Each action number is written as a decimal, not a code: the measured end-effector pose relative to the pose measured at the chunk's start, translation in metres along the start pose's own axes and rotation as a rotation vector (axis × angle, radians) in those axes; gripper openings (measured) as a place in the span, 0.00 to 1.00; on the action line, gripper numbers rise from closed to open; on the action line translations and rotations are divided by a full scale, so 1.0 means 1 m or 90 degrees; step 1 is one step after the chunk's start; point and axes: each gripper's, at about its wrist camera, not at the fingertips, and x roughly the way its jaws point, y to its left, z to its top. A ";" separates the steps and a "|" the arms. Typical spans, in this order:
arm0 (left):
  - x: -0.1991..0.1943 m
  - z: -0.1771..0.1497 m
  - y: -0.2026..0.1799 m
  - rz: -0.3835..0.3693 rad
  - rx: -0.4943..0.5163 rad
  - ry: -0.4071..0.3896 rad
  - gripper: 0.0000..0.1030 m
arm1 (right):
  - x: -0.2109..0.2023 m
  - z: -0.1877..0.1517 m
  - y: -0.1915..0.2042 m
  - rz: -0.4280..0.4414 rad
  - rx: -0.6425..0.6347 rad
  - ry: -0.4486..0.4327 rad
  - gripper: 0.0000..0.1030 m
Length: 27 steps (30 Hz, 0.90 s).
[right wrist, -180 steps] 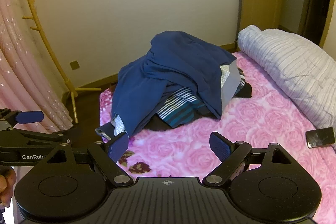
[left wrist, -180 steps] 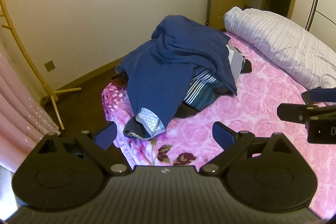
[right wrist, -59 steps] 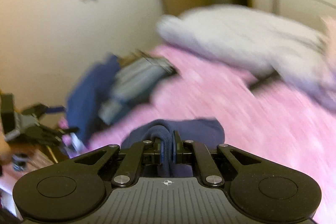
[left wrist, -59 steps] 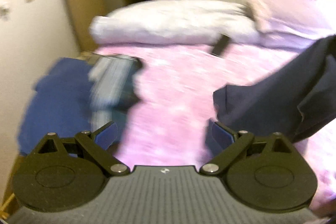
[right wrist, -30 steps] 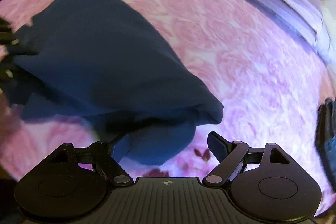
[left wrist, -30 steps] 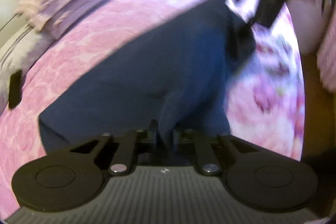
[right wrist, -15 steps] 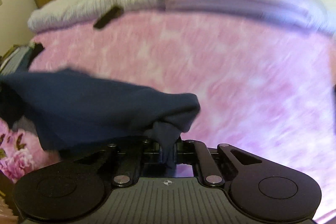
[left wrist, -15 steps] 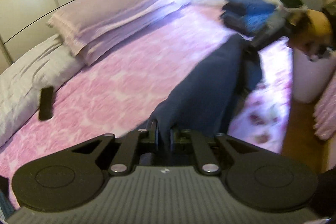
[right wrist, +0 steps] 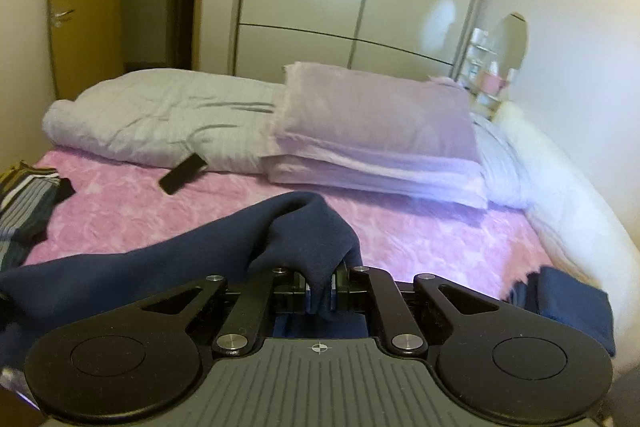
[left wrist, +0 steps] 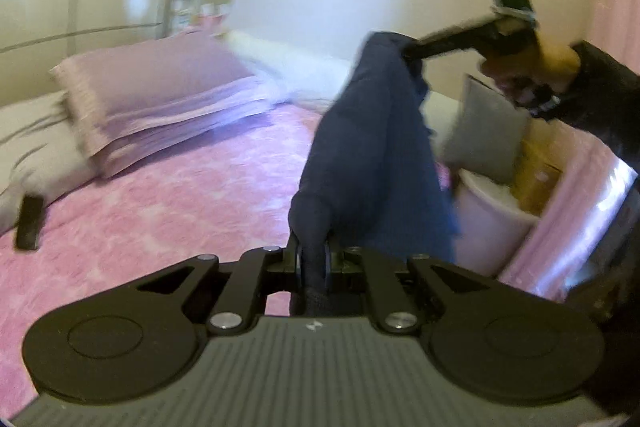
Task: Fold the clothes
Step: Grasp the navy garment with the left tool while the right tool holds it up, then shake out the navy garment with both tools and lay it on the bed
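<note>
A dark navy garment (left wrist: pixel 372 155) hangs in the air above the pink bed, stretched between both grippers. My left gripper (left wrist: pixel 313 261) is shut on one edge of it. In the left wrist view the right gripper (left wrist: pixel 408 53) grips the far upper end, held by a person's hand (left wrist: pixel 532 67). In the right wrist view my right gripper (right wrist: pixel 320 293) is shut on a bunched corner of the navy garment (right wrist: pixel 160 259), which trails off to the left.
The pink floral bed cover (right wrist: pixel 420 231) carries a lilac pillow stack (right wrist: pixel 372 131), a rolled grey quilt (right wrist: pixel 160 115) and a black phone (right wrist: pixel 182 173). Striped clothes (right wrist: pixel 24 195) lie at the left edge, folded navy clothes (right wrist: pixel 568 303) at the right. A white stool (left wrist: pixel 492 219) stands beside the bed.
The right gripper closed on the navy garment. Both grippers rose, lifting the garment off the bed so it now hangs stretched between them.
</note>
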 end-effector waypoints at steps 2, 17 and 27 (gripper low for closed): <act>0.015 0.001 0.028 0.054 -0.045 0.030 0.14 | 0.040 0.010 0.002 0.020 -0.006 0.020 0.07; 0.184 -0.112 0.025 0.191 0.066 0.284 0.62 | 0.315 -0.120 0.019 0.260 -0.236 0.212 0.58; 0.287 -0.192 -0.008 0.112 0.286 0.399 0.07 | 0.274 -0.256 0.070 0.294 -0.718 0.133 0.58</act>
